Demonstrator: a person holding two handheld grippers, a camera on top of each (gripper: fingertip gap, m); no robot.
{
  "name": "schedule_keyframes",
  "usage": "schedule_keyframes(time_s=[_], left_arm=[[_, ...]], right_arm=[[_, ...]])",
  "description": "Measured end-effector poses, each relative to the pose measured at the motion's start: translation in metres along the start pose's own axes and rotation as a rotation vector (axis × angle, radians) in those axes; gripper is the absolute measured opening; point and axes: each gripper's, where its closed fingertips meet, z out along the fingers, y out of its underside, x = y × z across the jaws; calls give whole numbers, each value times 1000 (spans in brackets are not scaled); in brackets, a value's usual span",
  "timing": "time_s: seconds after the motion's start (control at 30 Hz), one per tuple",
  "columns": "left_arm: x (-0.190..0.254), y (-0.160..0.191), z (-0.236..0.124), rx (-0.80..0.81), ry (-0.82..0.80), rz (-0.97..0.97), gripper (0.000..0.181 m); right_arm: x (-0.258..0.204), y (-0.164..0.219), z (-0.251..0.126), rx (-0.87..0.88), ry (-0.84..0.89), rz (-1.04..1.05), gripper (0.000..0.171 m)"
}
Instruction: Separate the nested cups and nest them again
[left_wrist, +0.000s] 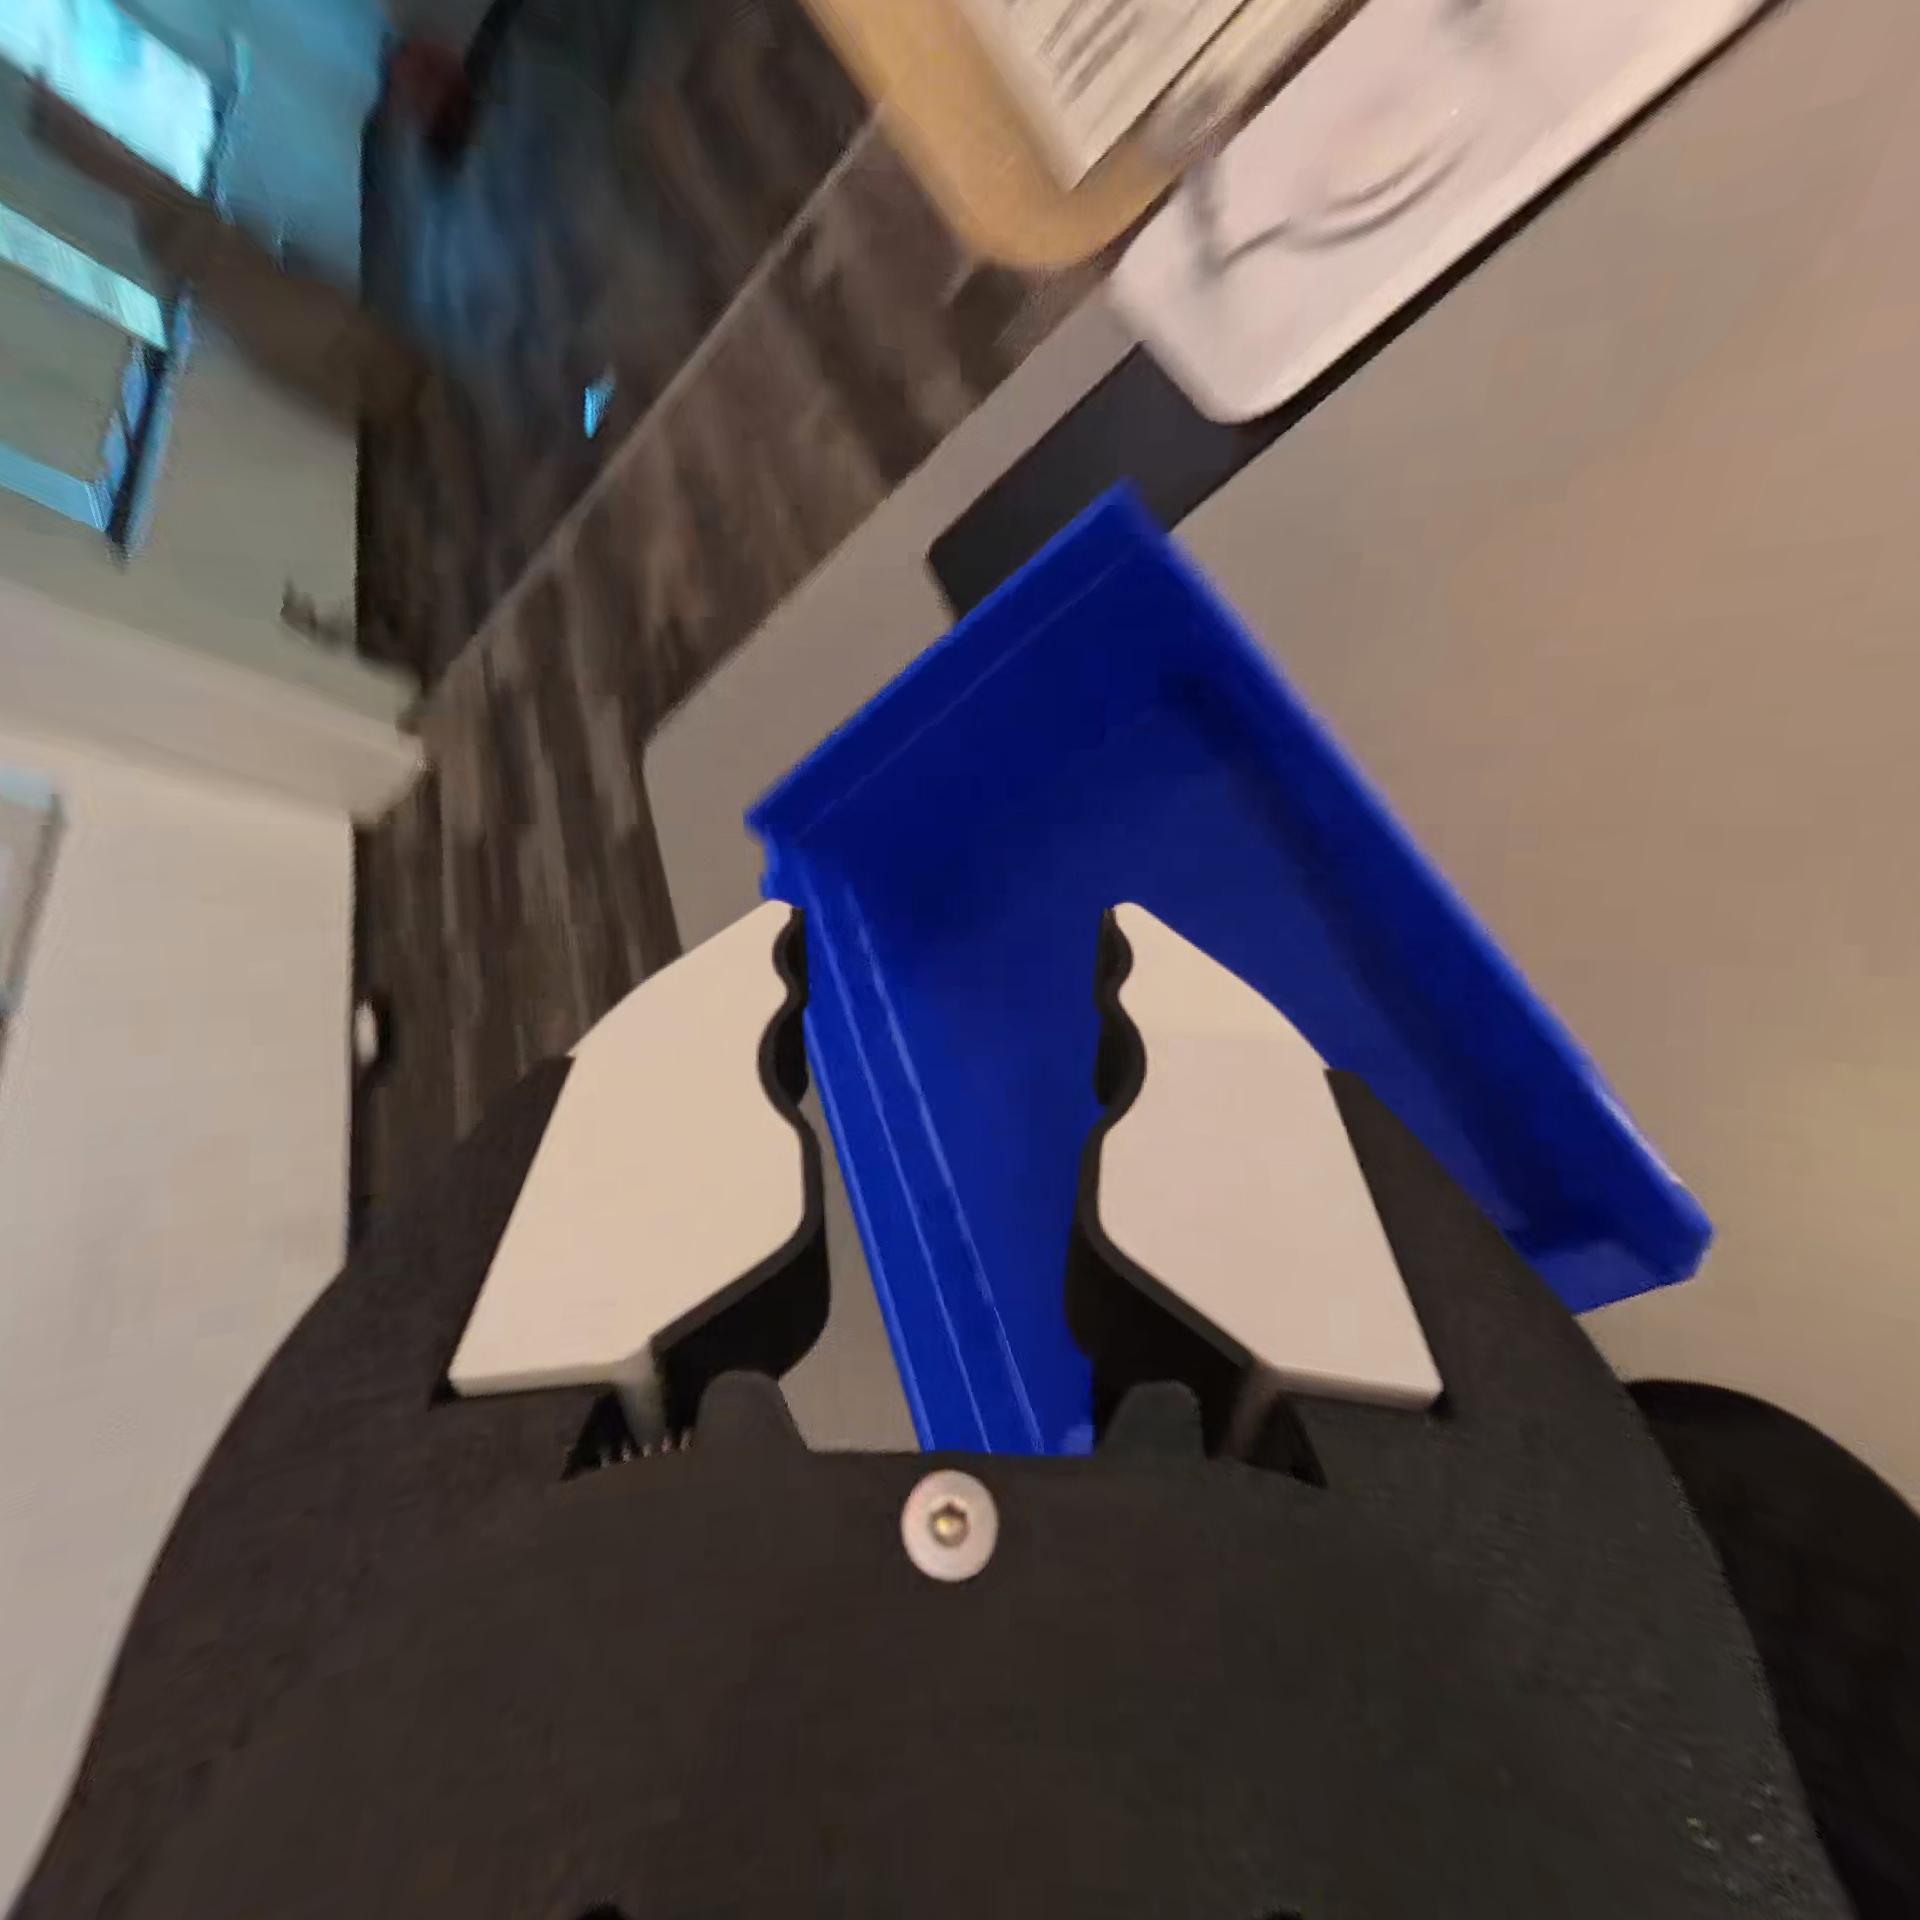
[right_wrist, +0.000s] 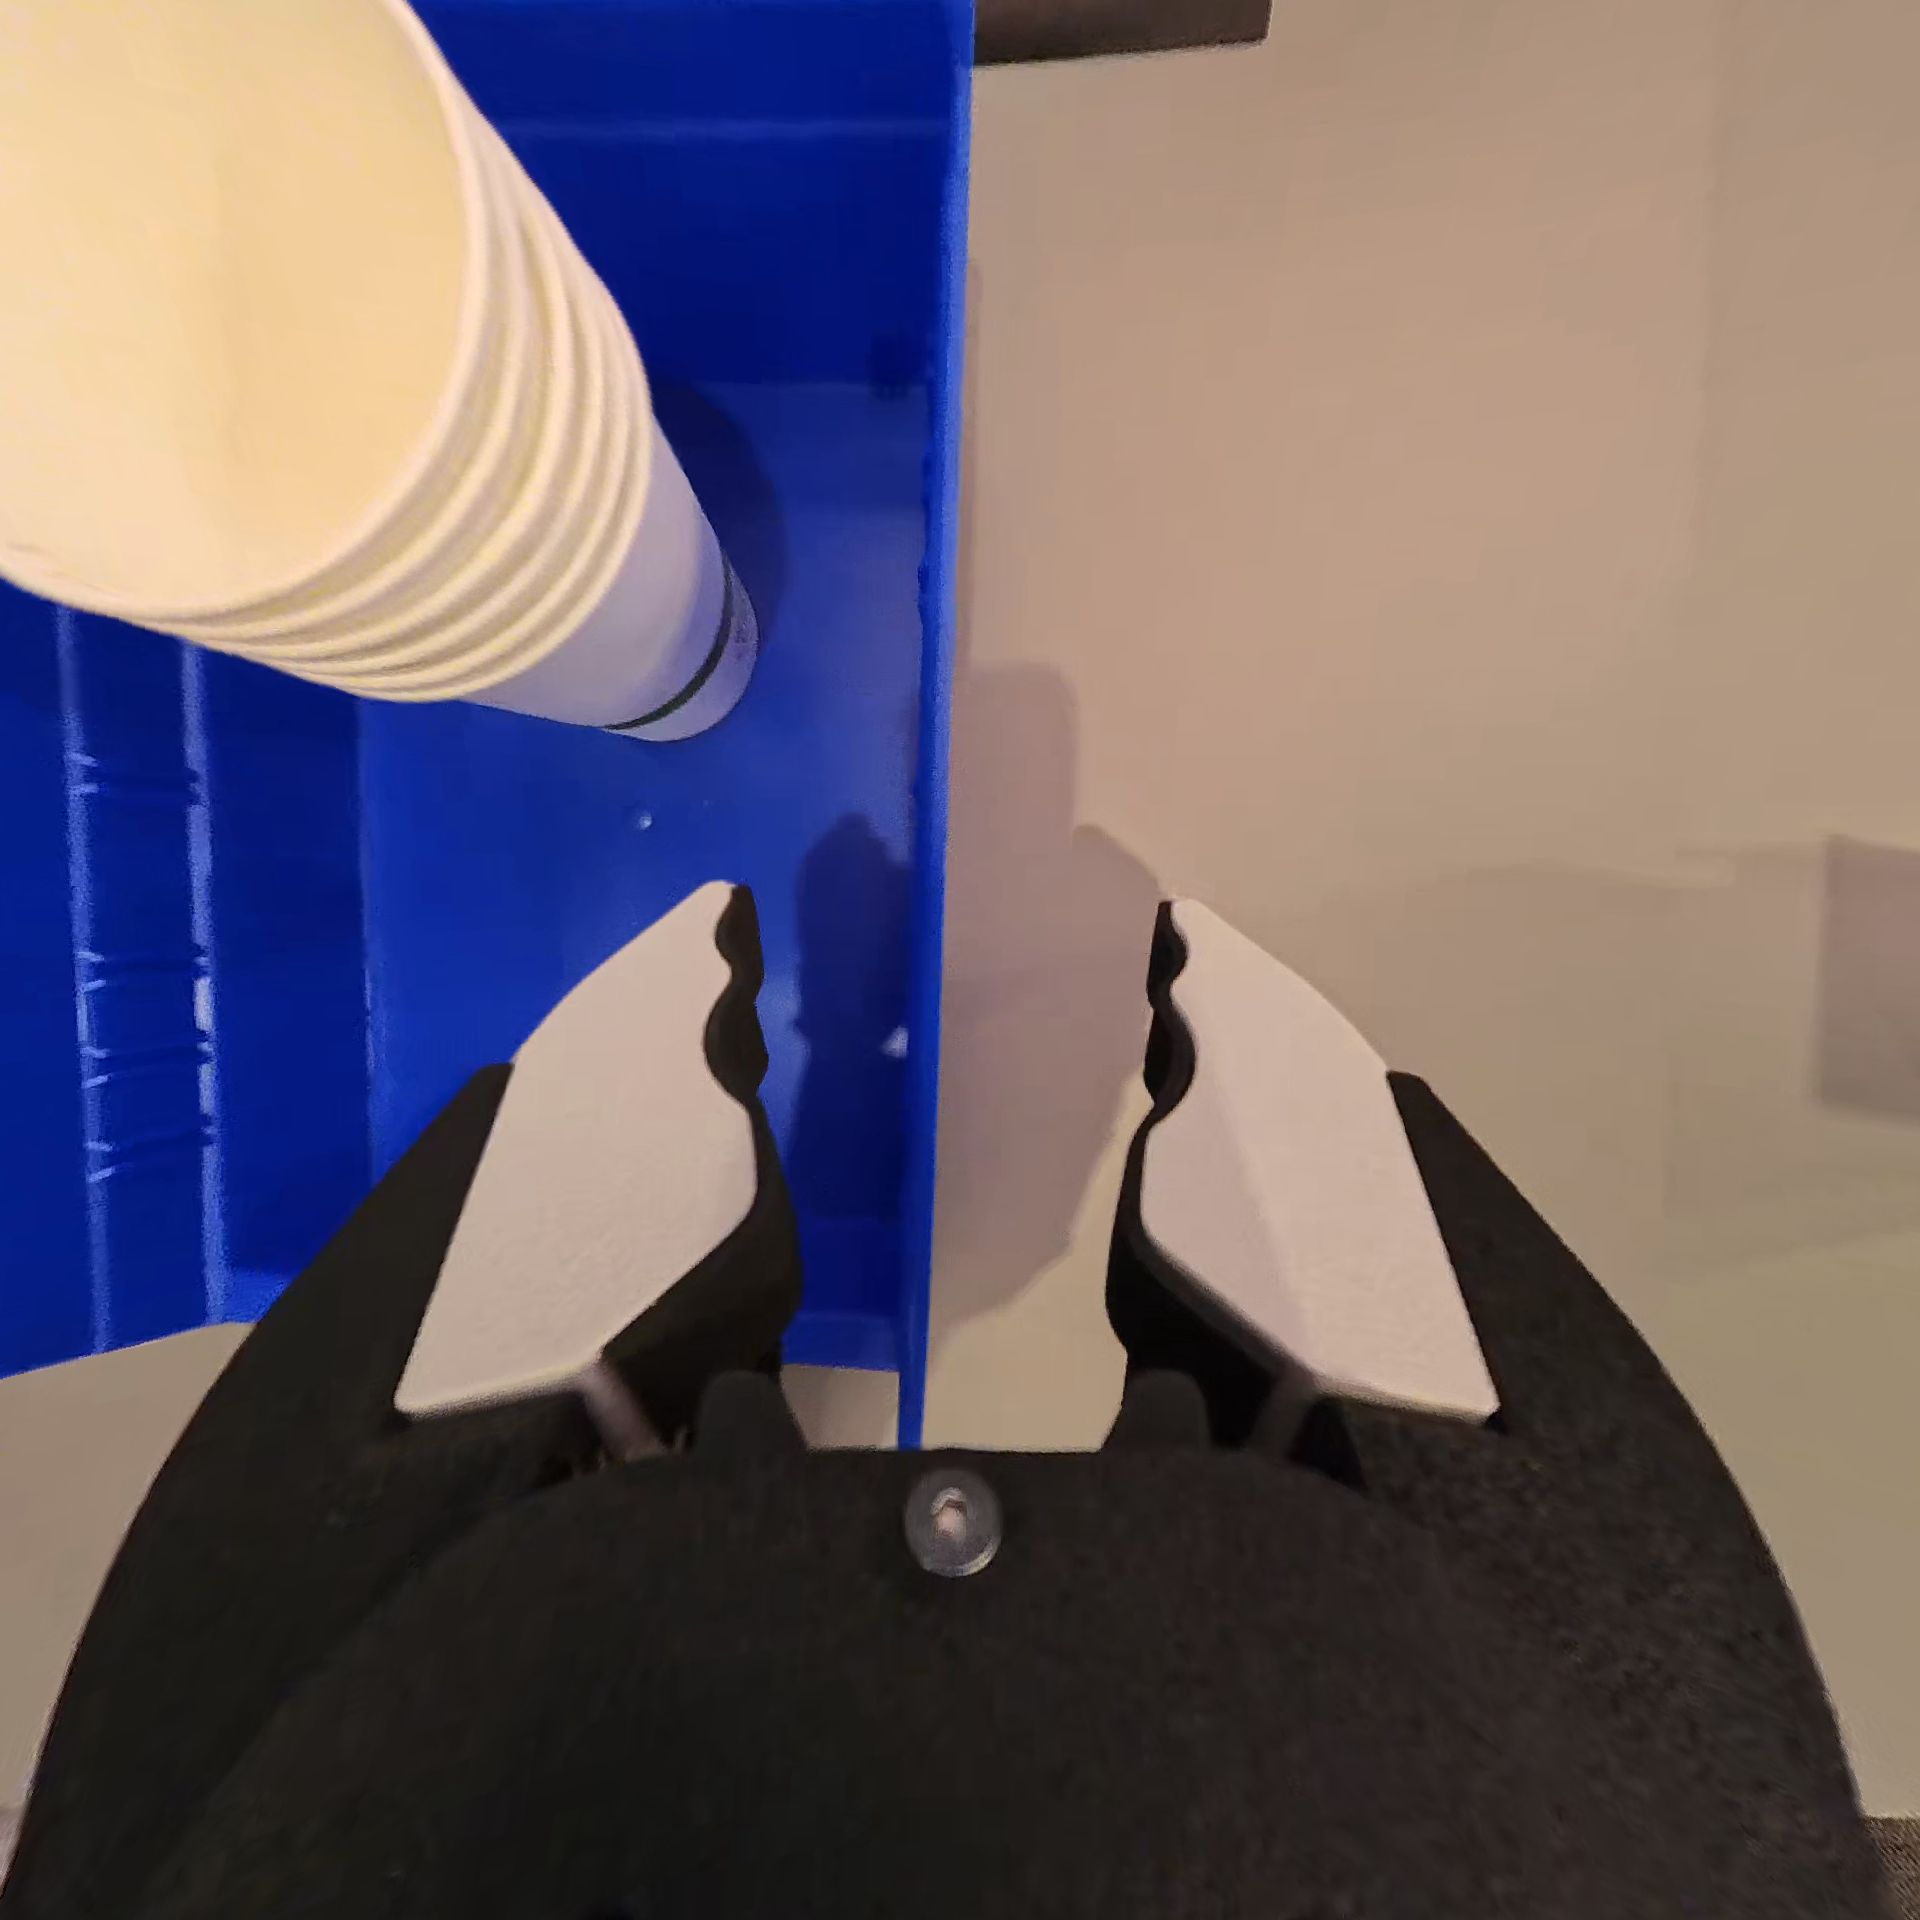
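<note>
A stack of several nested white paper cups stands in a blue plastic bin, its rims toward the camera. My right gripper is open and straddles the bin's right wall, left finger inside the bin, right finger outside over the table. It is apart from the cups. In the left wrist view, which is tilted and blurred, my left gripper is closed on the ribbed edge of the blue bin, and blue plastic fills the gap between the fingers. The cups do not show in this view.
The bin is over a beige table. In the left wrist view a white tray-like object and a tan object lie near the table's far edge, with a black mat by the bin. Dark carpet lies beyond the table.
</note>
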Motion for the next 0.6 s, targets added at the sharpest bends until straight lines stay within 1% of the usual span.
schedule_keyframes(time_s=[0.1, 0.17, 0.2, 0.3, 0.4, 0.47, 0.53, 0.6], left_arm=[[-23, 49, 19, -233, -49, -181, 59], [-31, 83, 30, -380, -68, -238, 59], [-33, 96, 36, -427, -62, -258, 59], [-33, 119, 56, -471, 9, -378, 55], [-36, 143, 67, -538, 37, -497, 56], [-33, 156, 70, -579, 63, -539, 57], [-28, 162, 76, -590, 101, -585, 59], [-23, 172, 80, -633, 130, -605, 59]], right_arm=[[0, 7, 18, -63, -30, 11, 69], [0, 14, 28, -119, -37, 16, 67], [-1, 17, 33, -146, -48, 17, 63], [-6, 24, 45, -198, -86, 29, 52], [-10, 30, 53, -241, -116, 33, 41], [-12, 35, 57, -278, -122, 28, 34], [-16, 38, 60, -305, -137, 23, 19], [-16, 39, 63, -319, -127, 19, 15]])
